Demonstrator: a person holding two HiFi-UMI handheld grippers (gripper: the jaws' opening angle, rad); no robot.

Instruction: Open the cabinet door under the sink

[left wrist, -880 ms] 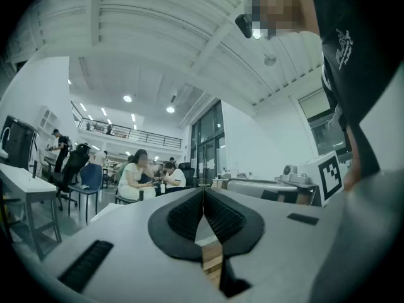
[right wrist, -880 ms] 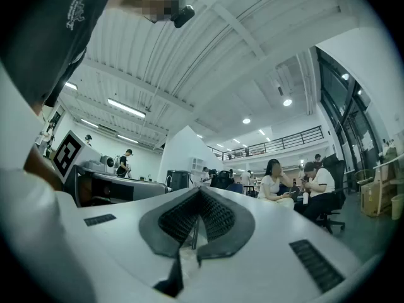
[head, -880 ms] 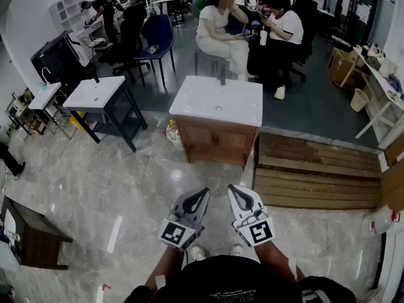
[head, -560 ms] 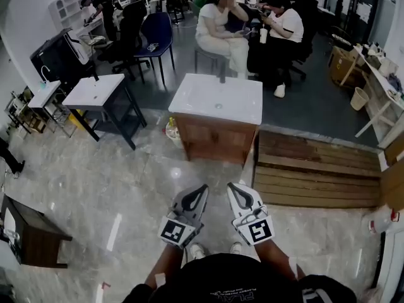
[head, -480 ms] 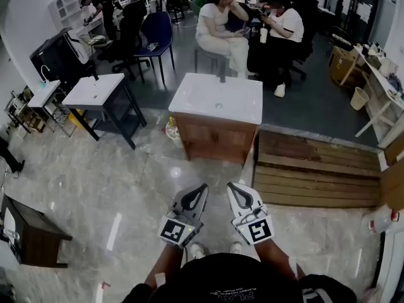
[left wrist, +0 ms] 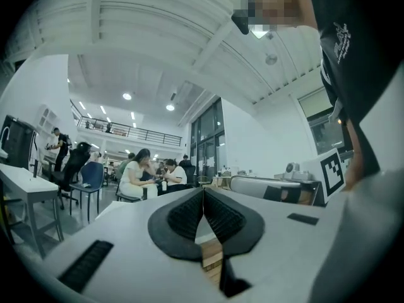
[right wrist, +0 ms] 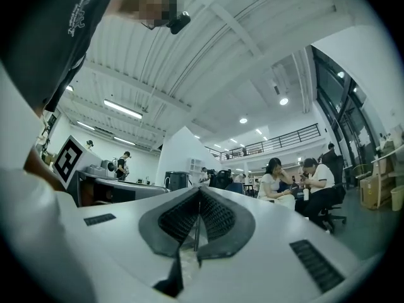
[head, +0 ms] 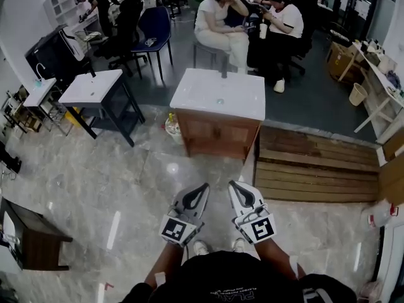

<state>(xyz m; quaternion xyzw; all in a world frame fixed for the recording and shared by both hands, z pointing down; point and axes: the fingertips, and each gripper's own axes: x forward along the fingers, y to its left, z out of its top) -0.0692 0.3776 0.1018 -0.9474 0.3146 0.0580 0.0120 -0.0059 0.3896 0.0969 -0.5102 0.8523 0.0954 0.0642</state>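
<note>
The sink cabinet (head: 216, 136) stands in the middle of the head view, brown wood with both doors closed under a white basin top (head: 218, 93). My left gripper (head: 202, 189) and right gripper (head: 233, 186) are held side by side low in that view, over the marble floor and well short of the cabinet. Both point toward it and touch nothing. In the left gripper view the left gripper (left wrist: 203, 193) has its black ribbed pads (left wrist: 186, 214) pressed together. The right gripper (right wrist: 199, 193) likewise shows its pads (right wrist: 216, 216) together with nothing between them.
A wooden pallet (head: 315, 166) lies right of the cabinet. A second white sink on a dark stand (head: 95, 88) is at the left, with a dark low table (head: 35, 235) at the lower left. Seated people (head: 221, 17) and chairs fill the back. Small bottles (head: 170, 128) sit by the cabinet's left side.
The room has slid slightly upward in the head view. Both grippers keep the same pose and stay shut.
</note>
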